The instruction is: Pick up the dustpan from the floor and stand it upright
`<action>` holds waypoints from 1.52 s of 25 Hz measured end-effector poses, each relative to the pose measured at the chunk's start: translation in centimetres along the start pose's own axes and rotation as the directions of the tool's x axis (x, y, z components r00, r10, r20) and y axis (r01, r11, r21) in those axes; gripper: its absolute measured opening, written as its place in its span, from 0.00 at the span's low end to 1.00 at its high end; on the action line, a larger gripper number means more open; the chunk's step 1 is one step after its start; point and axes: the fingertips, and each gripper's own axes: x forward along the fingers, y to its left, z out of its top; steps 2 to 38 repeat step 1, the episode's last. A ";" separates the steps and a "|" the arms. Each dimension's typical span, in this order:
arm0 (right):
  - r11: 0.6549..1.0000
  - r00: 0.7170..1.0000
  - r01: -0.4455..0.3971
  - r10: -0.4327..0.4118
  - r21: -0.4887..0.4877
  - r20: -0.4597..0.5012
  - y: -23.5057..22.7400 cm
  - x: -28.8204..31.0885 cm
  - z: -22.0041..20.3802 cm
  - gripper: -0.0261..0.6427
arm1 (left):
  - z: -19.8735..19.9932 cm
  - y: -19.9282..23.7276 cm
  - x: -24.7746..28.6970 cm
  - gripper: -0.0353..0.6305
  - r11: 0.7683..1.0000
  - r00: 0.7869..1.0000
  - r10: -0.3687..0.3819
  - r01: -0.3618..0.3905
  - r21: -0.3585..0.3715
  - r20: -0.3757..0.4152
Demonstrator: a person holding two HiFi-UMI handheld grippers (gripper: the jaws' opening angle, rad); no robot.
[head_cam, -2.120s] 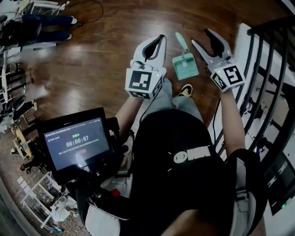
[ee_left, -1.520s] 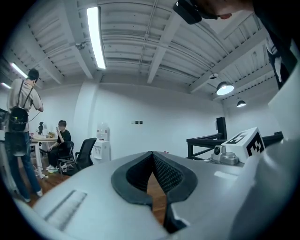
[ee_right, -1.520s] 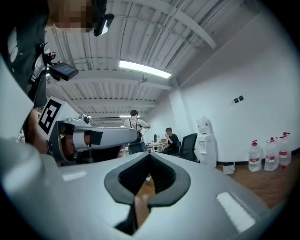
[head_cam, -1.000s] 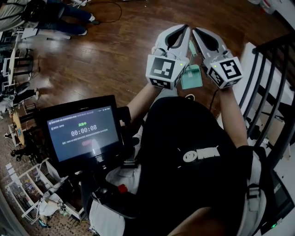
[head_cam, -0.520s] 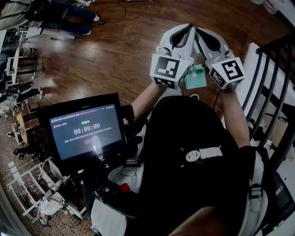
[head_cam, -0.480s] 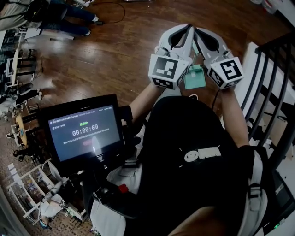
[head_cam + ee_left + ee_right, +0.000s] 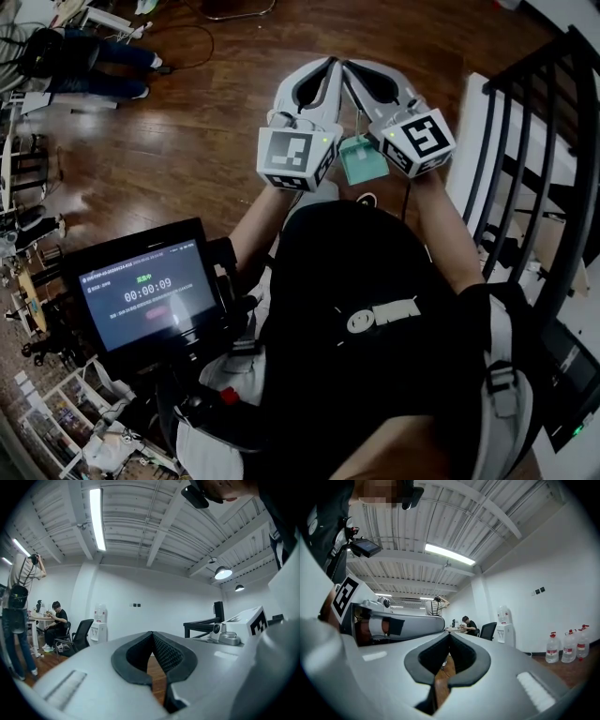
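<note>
Wooden floor (image 7: 187, 141) below you: teal dustpan (image 7: 360, 159) lies near its right edge. Your left gripper (image 7: 328, 67) and right gripper (image 7: 352, 70): fingers closed, empty, tips side by side.

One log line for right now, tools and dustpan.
left tool: shut, empty | right tool: shut, empty | dustpan: on floor, not held

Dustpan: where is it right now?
Head view, upper centre: the dustpan lies on the wooden floor, seen in the gap between the left gripper and the right gripper, partly hidden by both.
</note>
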 end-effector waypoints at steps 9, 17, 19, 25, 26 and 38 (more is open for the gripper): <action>1.000 1.000 0.001 -0.001 -0.001 0.000 -0.1 -0.1 0.0 0.04 | 0.0 -0.1 0.1 0.08 1.000 1.000 -0.002 0.002 0.001 0.000; 1.000 1.000 0.001 -0.001 -0.001 0.000 -0.1 -0.1 0.0 0.04 | 0.0 -0.1 0.1 0.08 1.000 1.000 -0.002 0.002 0.001 0.000; 1.000 1.000 0.001 -0.001 -0.001 0.000 -0.1 -0.1 0.0 0.04 | 0.0 -0.1 0.1 0.08 1.000 1.000 -0.002 0.002 0.001 0.000; 1.000 1.000 0.001 -0.001 -0.001 0.000 -0.1 -0.1 0.0 0.04 | 0.0 -0.1 0.1 0.08 1.000 1.000 -0.002 0.002 0.001 0.000; 1.000 1.000 0.001 -0.001 -0.001 0.000 -0.1 -0.1 0.0 0.04 | 0.0 -0.1 0.1 0.08 1.000 1.000 -0.002 0.002 0.001 0.000; 1.000 1.000 0.001 -0.001 -0.001 0.000 -0.1 -0.1 0.0 0.04 | 0.0 -0.1 0.1 0.08 1.000 1.000 -0.002 0.002 0.001 0.000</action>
